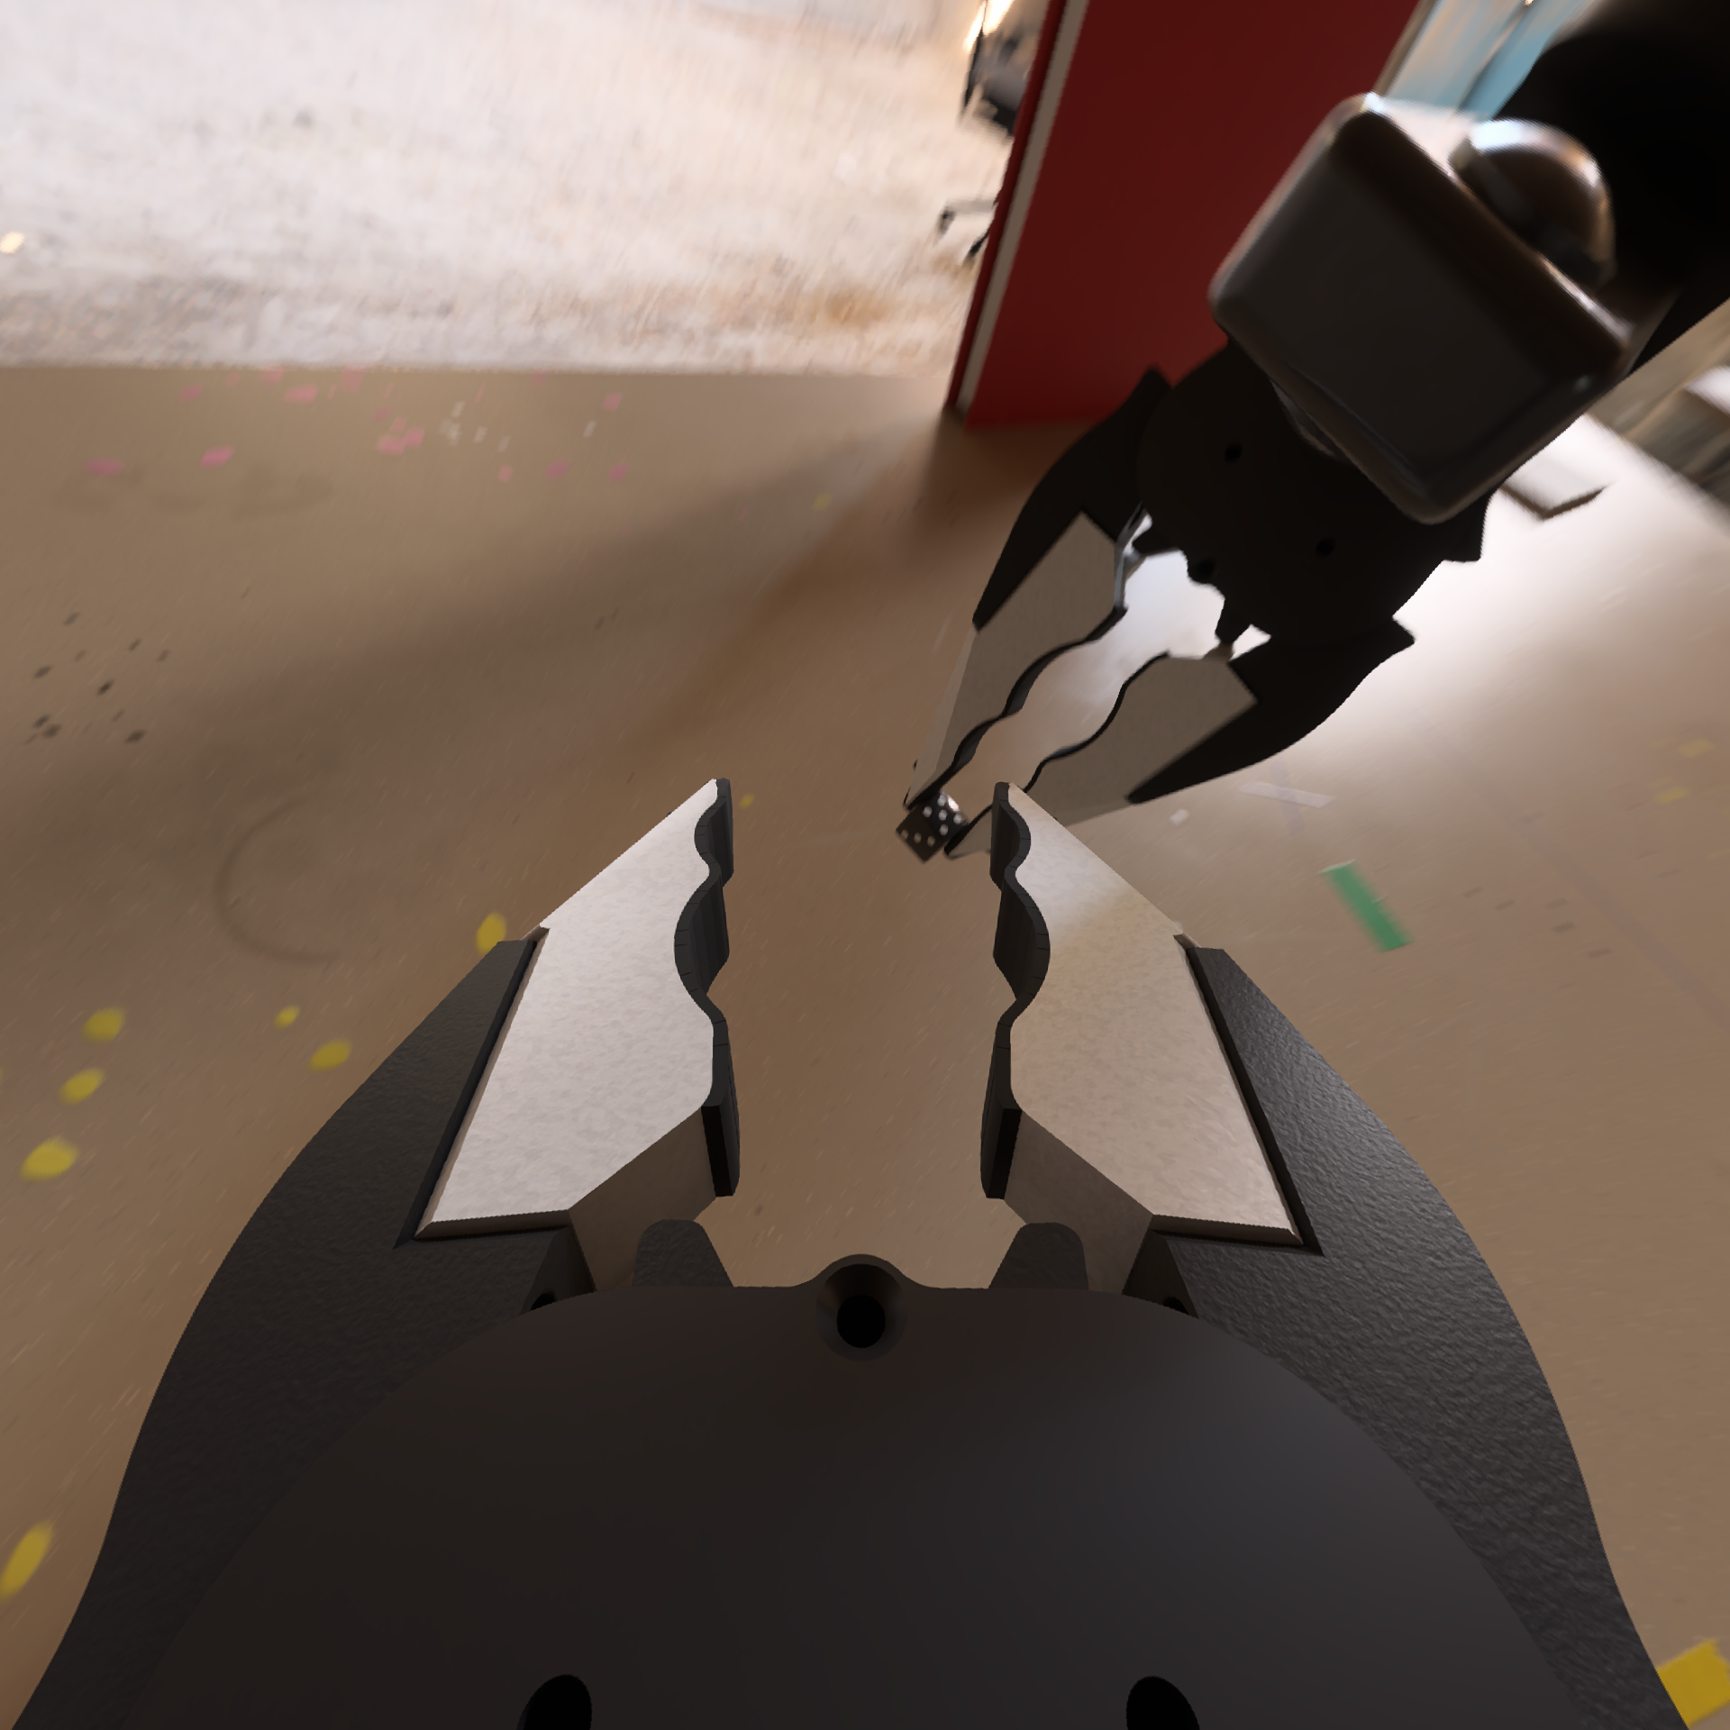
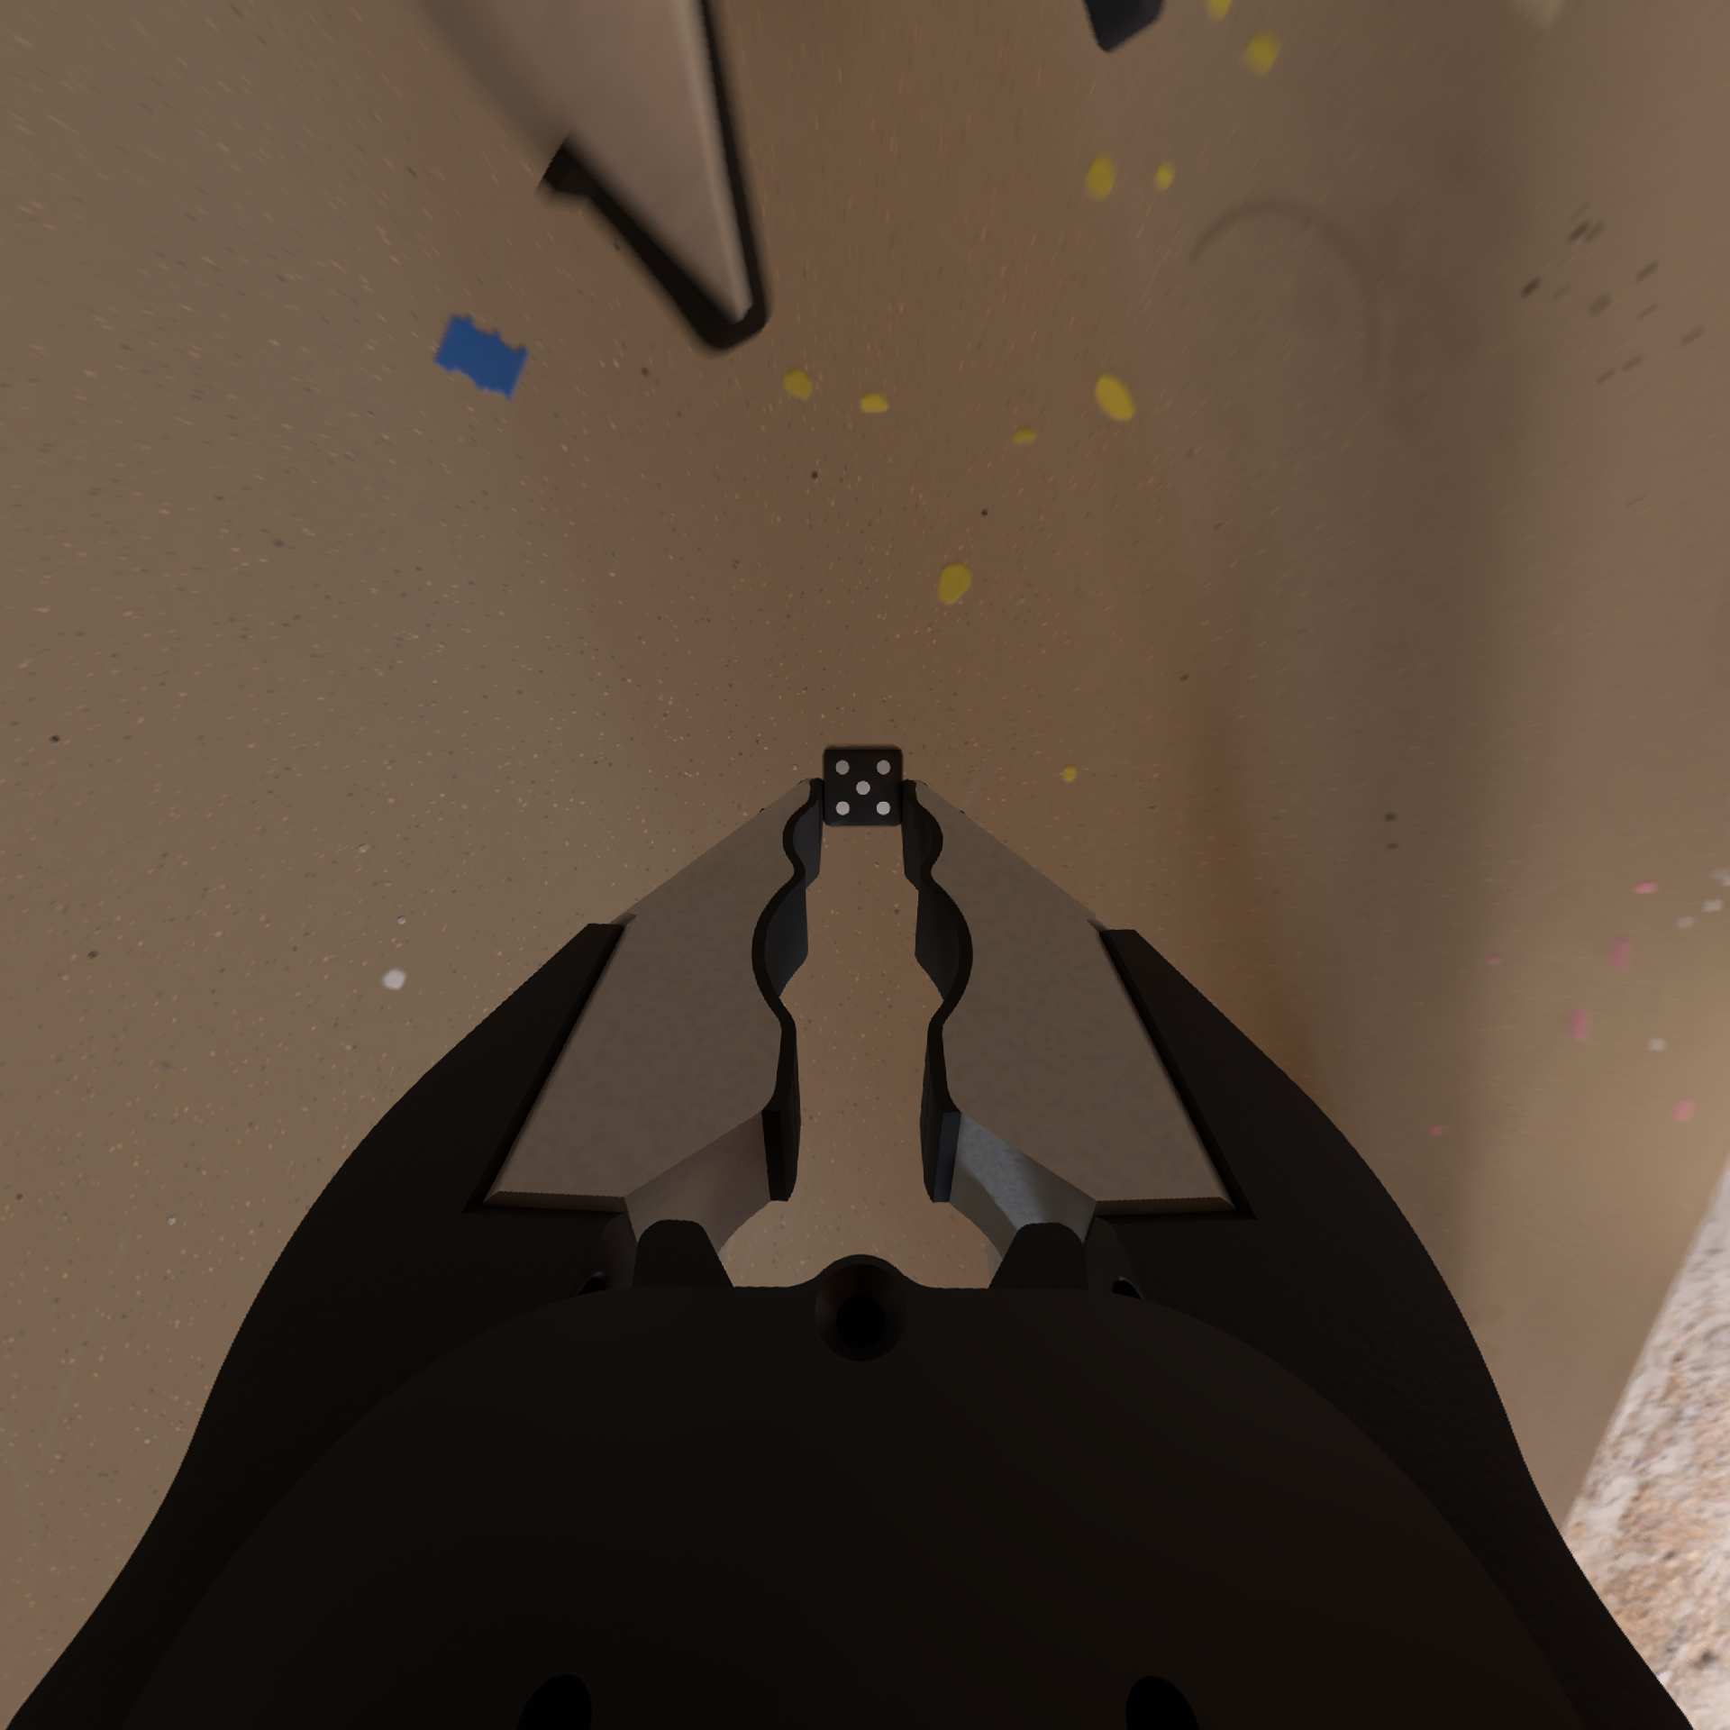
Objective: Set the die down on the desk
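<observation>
Left wrist view: the left gripper (image 1: pixel 861 805) fills the lower half, its two pale-faced fingers spread apart with nothing between them, over the tan desk (image 1: pixel 374 655). At about 1 o'clock from its fingertips, the right gripper (image 1: pixel 941 828) reaches down from the 2 o'clock corner. Its tips pinch a small black die (image 1: pixel 929 827) with white pips. The die lies just beside the left gripper's right fingertip, at about 11 o'clock from it; whether they touch cannot be told. A red panel (image 1: pixel 1105 206) stands at 1 o'clock beyond the desk edge, and a green strip (image 1: pixel 1367 906) lies on the desk at 3 o'clock. Yellow spots (image 1: pixel 103 1022) dot the surface at 8 o'clock.

Right wrist view: the right gripper (image 2: pixel 862 796) is closed on the die (image 2: pixel 862 787), held at the very tips, five pips facing the camera. Whether the die rests on the desk (image 2: pixel 374 655) or hangs just above it cannot be told. A finger of the left gripper (image 2: pixel 683 187) enters at 11 o'clock. A blue patch (image 2: pixel 482 354) lies at 10 o'clock; yellow spots (image 2: pixel 953 584) scatter toward 12 and 1 o'clock.
</observation>
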